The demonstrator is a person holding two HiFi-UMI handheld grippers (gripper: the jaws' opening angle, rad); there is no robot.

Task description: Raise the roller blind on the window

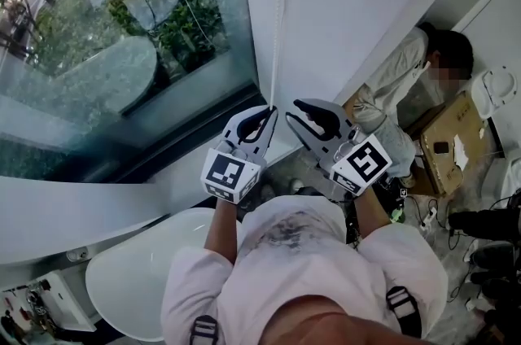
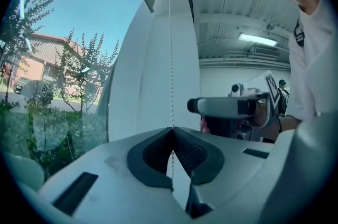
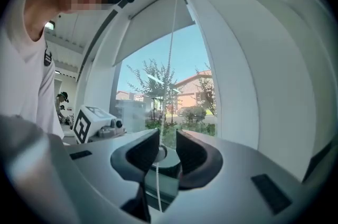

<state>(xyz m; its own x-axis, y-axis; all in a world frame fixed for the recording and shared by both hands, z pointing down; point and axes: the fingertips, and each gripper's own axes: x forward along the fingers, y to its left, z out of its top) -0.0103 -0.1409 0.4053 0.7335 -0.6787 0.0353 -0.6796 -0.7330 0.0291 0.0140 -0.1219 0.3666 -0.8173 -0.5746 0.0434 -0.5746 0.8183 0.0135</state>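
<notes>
Bright indoor room beside a tall glass window [image 1: 122, 34] that looks out on green trees [image 2: 84, 67]. It reads as a workspace set up like a bathroom. A glossy white oval tub [image 1: 130, 282] sits below the window. A brown cardboard box [image 1: 454, 146] and loose cables [image 1: 429, 213] lie on the speckled floor [image 1: 446, 242]. A strip ceiling light [image 2: 257, 38] glows overhead.

head: above, steeply down | gripper views: close, facing shared window [image 2: 58, 70]

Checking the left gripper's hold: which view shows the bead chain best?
Left gripper view: the bead chain runs into the shut left gripper. Right gripper view shows it inside the open right gripper; head view, faintly.
</notes>
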